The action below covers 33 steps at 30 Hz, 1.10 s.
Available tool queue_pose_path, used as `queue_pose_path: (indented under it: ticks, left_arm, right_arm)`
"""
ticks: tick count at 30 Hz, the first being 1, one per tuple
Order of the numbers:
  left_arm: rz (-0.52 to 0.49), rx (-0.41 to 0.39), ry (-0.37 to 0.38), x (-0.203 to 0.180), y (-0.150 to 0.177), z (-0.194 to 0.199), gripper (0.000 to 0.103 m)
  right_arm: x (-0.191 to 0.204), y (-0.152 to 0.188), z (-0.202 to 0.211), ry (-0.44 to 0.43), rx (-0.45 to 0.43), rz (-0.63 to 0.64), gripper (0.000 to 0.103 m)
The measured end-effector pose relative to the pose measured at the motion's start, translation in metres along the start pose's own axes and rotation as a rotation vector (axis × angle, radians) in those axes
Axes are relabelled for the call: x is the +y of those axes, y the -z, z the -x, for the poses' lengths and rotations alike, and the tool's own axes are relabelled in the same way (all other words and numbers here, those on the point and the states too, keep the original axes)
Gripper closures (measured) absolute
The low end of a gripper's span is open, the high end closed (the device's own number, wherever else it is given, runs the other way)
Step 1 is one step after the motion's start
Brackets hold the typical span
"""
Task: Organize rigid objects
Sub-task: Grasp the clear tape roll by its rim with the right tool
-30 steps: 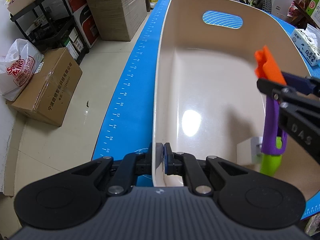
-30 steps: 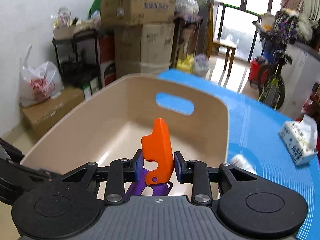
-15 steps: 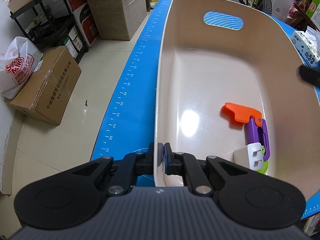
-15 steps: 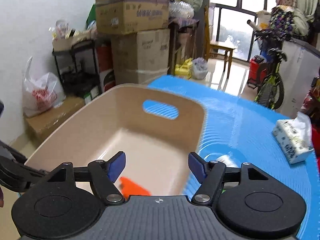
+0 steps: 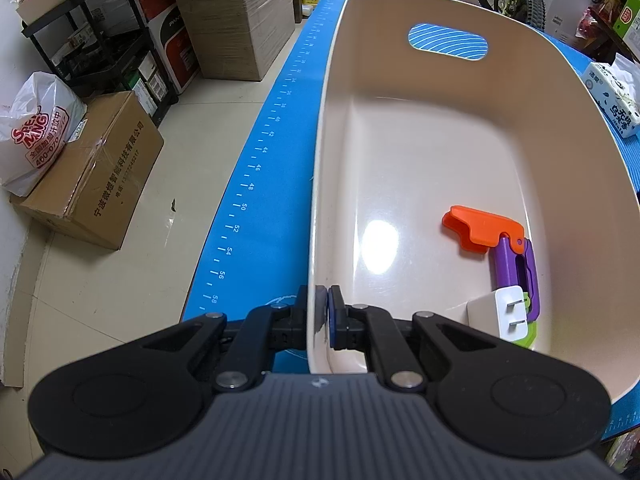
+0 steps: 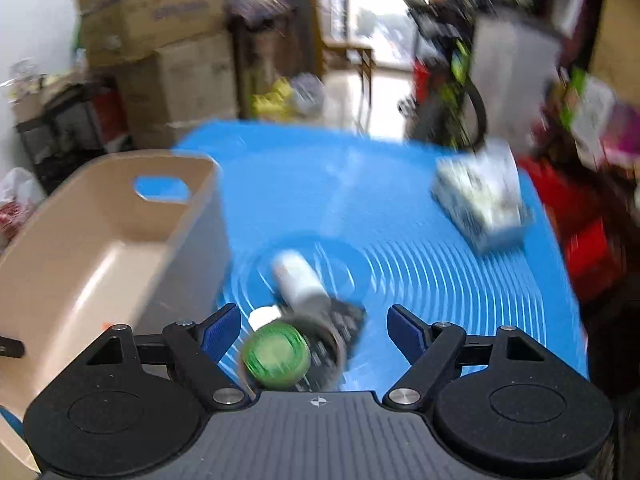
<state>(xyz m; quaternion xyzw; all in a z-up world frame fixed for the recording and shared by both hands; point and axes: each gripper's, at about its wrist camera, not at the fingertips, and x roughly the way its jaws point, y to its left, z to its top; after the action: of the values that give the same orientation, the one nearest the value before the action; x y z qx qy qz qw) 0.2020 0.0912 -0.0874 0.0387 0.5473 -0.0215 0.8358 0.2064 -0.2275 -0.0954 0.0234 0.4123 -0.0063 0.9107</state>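
A beige bin [image 5: 320, 168] with a handle cut-out stands on the blue mat [image 5: 256, 184]. My left gripper [image 5: 322, 308] is shut on the bin's near rim. Inside lie an orange and purple toy [image 5: 492, 236] and a white plug adapter [image 5: 500, 312] partly over it. In the right wrist view, my right gripper [image 6: 314, 326] is open and empty over the mat [image 6: 400, 208], right of the bin [image 6: 80, 248]. Below it lie a white cylinder [image 6: 298, 280], a green-capped round object [image 6: 278, 356] and a dark object [image 6: 340, 332], all blurred.
A tissue pack [image 6: 484, 204] lies on the mat at the right, also showing in the left wrist view [image 5: 612, 96]. Cardboard boxes [image 5: 96, 172], a black shelf [image 5: 92, 40] and a plastic bag [image 5: 36, 128] stand on the floor left of the table.
My right gripper opened and let the orange and purple toy fall into the bin, then swung right out of the bin to above the mat. The left gripper stayed on the rim.
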Motion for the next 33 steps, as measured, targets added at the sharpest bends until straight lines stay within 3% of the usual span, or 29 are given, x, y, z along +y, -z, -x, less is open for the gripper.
queue_pose_path:
  ticks: [10,12,16,18,21,33]
  left_arm:
    - [0.007,0.011,-0.007,-0.001,0.002,-0.002,0.093]
    - [0.008,0.012,-0.005,0.000,0.001,-0.002,0.093]
    - [0.011,0.013,0.000,0.000,0.000,-0.002,0.093]
    - [0.011,0.013,-0.001,0.001,0.000,-0.002,0.093]
    - [0.009,0.013,-0.005,-0.001,0.000,-0.003,0.093]
    - [0.010,0.013,-0.007,-0.002,0.000,-0.004,0.093]
  right_arm:
    - [-0.016,0.022,-0.038,0.020,0.103,-0.061,0.025]
    - [-0.016,0.022,-0.045,0.022,0.131,-0.066,0.035]
    - [-0.020,0.025,-0.049,-0.005,0.141,-0.100,0.046]
    - [-0.021,0.023,-0.049,-0.047,0.143,-0.117,0.070]
    - [-0.019,0.023,-0.049,-0.053,0.143,-0.122,0.085]
    - [-0.021,0.009,-0.019,-0.046,0.029,-0.142,0.087]
